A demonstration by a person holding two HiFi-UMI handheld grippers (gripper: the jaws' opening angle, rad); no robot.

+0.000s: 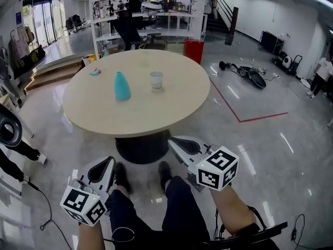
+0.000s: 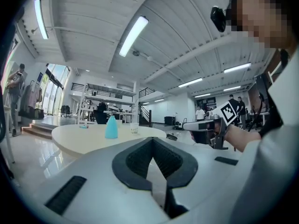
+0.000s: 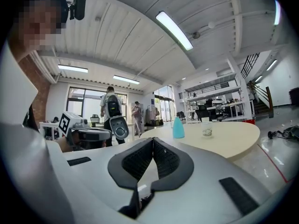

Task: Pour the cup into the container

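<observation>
At lower left of the head view, left gripper, jaws pressed together on nothing. At lower centre, right gripper, likewise pressed together and empty. Both pointing up the frame toward a round table, short of its near edge and above the person's legs. In the upper centre, near mid-table, a pale cup standing upright, with a teal bottle-shaped container upright just to its left, not touching it. Farther up-left on the tabletop, a small teal object, too small to identify. Cup and container well apart from both grippers. Beyond the table, a red bin.
</observation>
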